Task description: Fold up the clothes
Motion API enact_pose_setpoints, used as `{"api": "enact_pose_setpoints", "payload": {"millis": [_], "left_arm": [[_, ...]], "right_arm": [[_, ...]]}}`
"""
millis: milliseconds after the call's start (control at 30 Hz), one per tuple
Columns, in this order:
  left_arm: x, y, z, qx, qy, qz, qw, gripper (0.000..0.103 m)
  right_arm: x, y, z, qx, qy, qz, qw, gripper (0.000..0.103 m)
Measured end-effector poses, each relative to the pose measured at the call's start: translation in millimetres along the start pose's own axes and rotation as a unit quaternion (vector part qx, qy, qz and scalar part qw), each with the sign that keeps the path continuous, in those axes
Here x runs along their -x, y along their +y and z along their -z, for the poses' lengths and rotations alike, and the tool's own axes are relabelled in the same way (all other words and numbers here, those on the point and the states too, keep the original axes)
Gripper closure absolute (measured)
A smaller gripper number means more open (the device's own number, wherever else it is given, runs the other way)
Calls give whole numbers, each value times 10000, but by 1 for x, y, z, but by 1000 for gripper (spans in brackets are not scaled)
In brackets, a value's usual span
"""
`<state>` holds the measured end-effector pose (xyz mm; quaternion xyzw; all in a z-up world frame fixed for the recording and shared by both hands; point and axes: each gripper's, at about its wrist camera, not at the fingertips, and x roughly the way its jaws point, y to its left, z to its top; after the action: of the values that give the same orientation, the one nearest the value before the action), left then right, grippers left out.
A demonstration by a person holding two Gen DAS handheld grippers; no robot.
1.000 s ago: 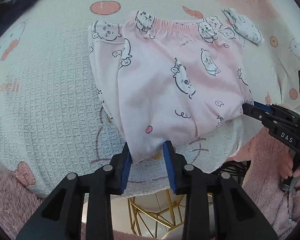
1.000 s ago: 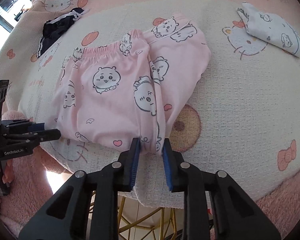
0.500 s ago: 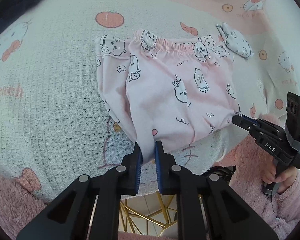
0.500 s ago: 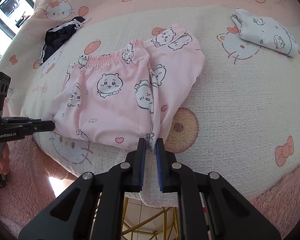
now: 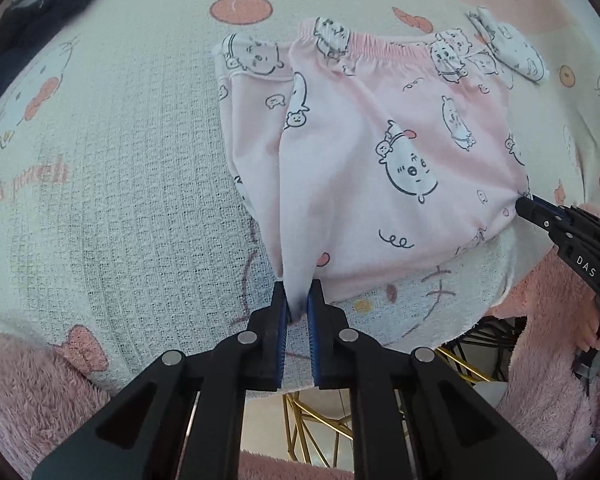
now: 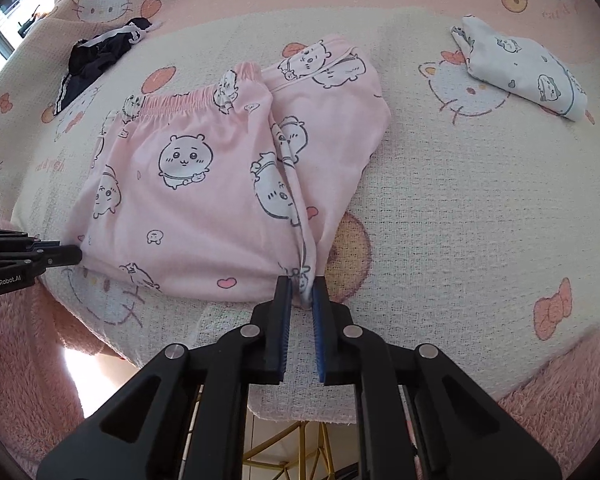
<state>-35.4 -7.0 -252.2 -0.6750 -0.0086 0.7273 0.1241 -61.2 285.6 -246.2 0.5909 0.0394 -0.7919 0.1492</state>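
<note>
1. At near edge of bench, left hand-held gripper [image 5: 298, 308] is clamped on the near-left corner of the pink trousers [image 5: 380, 152]; cloth is bunched between the blue pads [image 5: 283, 320] and pulled taut into a ridge.
2. Right hand-held gripper [image 6: 302, 294] is likewise clamped on the opposite near corner, w/ hem and seam pinched between its pads [image 6: 286, 304]. Its tip also shows in the left view at the garment's right edge.
3. Trousers lie flat on the cartoon-print bench cover [image 6: 460, 208], already doubled leg over leg, waistband [image 6: 172, 100] at the far side.
4. Step in hand, by judgement: both near corners secured, ready for the next fold, near edge carried up and over toward the waistband.
5. Next move calls for: both hands lifting together at even height, keeping the edge taut, then laying corners square on the waistband line before release. Risk: uneven lift skews the fold or drags lower layers.
6. Nearby: white folded garment [image 6: 520, 68] far right, dark garment [image 6: 96, 56] far left, both well apart from the trousers.
7. Not verifiable: how many layers each grip holds, since the underside is hidden. Bench frame only partly visible below the cover as gold bars [image 5: 312, 412]. Person seen only as fluffy pink sleeve [image 5: 548, 340] and part of a hand; fisheye bends the edges.
</note>
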Motion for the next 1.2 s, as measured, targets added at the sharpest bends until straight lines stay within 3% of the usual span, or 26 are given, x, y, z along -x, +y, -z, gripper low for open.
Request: {"api": "enact_pose_setpoints", "payload": {"millis": [133,267,367,500,633,700,733,800,900,933,967,1000,1033,1100,1200], "left_arm": [[6,18,13,84,52,-4,10000,93],[13,29,16,300,204,361,9987,88],[32,26,20,62,11,74,10000,78],[59,9,19,-441,-687,-316,9962,75],[59,-23,0,-763,-1168,-264,9899,75],[43,-38,-14,-877,-1098,-134,9900,74],[31,-41,-20,-904,-927,-33,9916,74],[5,-48,-25,-946,-412,-125,9946,74],[5,-33,-24,-904,-241,-61,9956,74],[8,-25,-24,-828,-205,-203,9962,74],[10,-16,-24,-763,-164,-489,9957,74],[12,-7,-24,-705,-126,-799,9942,64],[15,2,-24,-570,-124,-863,9946,55],[26,14,-28,-205,-276,-403,9986,55],[42,0,-39,-268,-768,-316,9962,55]], "right_arm": [[-1,-11,1,-179,-24,611,9980,96],[5,-53,2,-1208,-54,-81,9926,93],[21,-56,2,-1266,-351,-290,9909,88],[25,-28,-2,-692,-484,-334,9959,78],[10,22,-12,289,-273,-115,9991,74],[2,47,-19,801,-240,-5,9965,67],[-4,56,-22,1023,-175,71,9946,57],[-20,60,-25,1289,85,264,9913,58],[-30,43,-29,1151,237,41,9931,62],[-27,33,-30,1031,240,55,9944,65],[-24,23,-32,934,233,204,9951,62],[-22,13,-33,809,239,242,9961,59],[-19,3,-34,647,263,138,9975,56],[-13,-7,-38,453,258,-89,9986,56],[-6,14,-46,804,38,-21,9968,56]]}}
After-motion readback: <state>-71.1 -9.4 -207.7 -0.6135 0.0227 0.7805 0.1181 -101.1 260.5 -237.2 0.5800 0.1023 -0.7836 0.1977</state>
